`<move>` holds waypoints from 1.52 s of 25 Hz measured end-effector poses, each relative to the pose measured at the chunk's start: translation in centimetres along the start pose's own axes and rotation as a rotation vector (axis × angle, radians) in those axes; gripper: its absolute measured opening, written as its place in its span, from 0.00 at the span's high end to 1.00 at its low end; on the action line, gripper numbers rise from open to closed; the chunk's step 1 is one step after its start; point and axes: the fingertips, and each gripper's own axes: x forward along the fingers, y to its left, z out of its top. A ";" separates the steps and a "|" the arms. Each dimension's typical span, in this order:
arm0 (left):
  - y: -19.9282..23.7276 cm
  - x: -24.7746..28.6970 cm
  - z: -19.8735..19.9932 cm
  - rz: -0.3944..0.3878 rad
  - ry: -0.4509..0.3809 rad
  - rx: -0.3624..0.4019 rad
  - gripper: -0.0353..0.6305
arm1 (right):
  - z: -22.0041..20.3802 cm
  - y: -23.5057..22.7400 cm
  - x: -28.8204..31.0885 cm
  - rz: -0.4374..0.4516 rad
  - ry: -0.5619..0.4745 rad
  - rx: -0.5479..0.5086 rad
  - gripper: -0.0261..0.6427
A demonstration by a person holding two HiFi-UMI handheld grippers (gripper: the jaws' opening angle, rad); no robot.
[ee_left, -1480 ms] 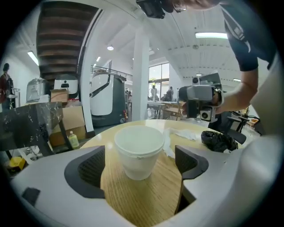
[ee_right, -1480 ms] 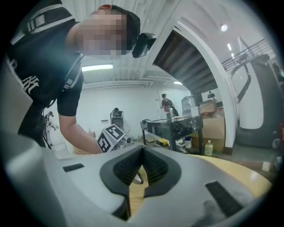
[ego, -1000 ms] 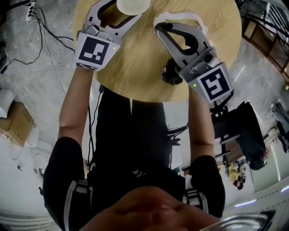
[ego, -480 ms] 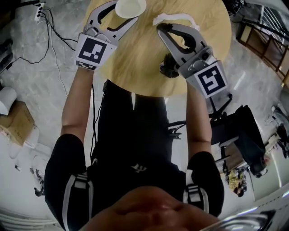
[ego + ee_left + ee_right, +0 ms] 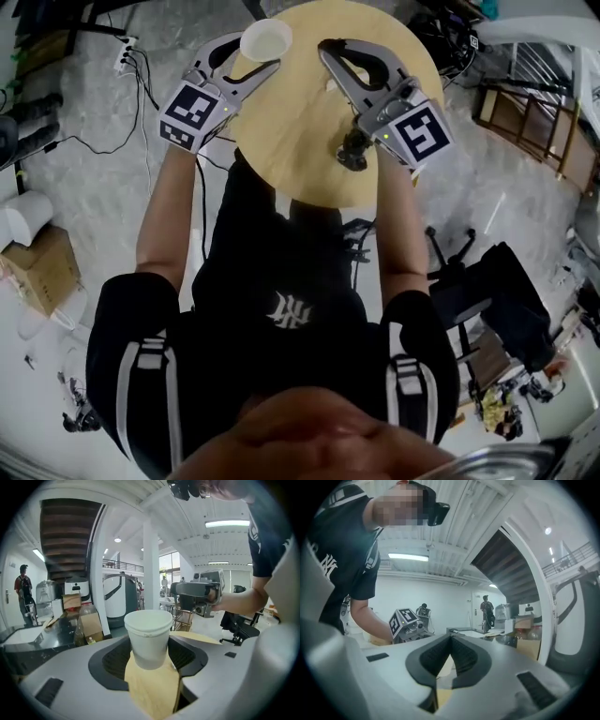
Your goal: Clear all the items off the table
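Observation:
My left gripper (image 5: 257,50) holds a white paper cup (image 5: 265,39) upright over the far left rim of the round wooden table (image 5: 309,141). Its jaws have just been closing, and in the left gripper view the cup (image 5: 148,637) sits pinched between the pads, with the tabletop (image 5: 152,691) well below it. My right gripper (image 5: 324,46) hangs over the table's far middle with its jaws shut. In the right gripper view the pads (image 5: 451,641) meet. A small white scrap (image 5: 330,84) shows under that gripper; I cannot tell if it is held.
Grey floor surrounds the table. Cables (image 5: 141,84) run at the left, and a cardboard box (image 5: 42,262) sits further left. A black chair (image 5: 487,281) and a wooden frame (image 5: 525,122) stand at the right. A person (image 5: 23,597) stands far off.
Both grippers have risen well above the table, which now looks smaller. The cup went up with the left gripper. The white strip no longer lies beside the right gripper's tip.

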 end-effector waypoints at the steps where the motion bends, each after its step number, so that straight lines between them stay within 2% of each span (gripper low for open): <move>1: 1.3 -0.6 0.6 -0.005 -0.002 0.015 0.55 | 0.8 -0.3 1.3 -0.010 -0.005 -0.008 0.95; 6: 9.8 -3.2 1.8 -0.031 -0.047 0.013 0.55 | 2.5 -2.6 9.6 -0.077 -0.019 -0.006 0.95; 12: 20.9 -4.8 1.5 -0.081 -0.064 0.055 0.55 | 2.6 -6.1 20.1 -0.168 -0.031 0.025 0.95; 16: 27.6 -5.1 0.6 -0.069 -0.052 0.068 0.55 | 2.6 -7.3 25.5 -0.172 -0.045 0.029 0.96; 21: 34.5 -3.7 -0.7 -0.034 -0.046 0.054 0.55 | 0.8 -7.7 29.1 -0.150 0.018 0.022 0.95; 27: 38.9 -0.8 -1.9 -0.022 -0.044 0.028 0.55 | -1.1 -10.5 30.2 -0.189 0.045 0.046 0.95; 38: 41.6 2.5 -4.9 -0.021 -0.035 -0.003 0.55 | -4.4 -14.6 34.6 -0.207 0.046 0.089 0.95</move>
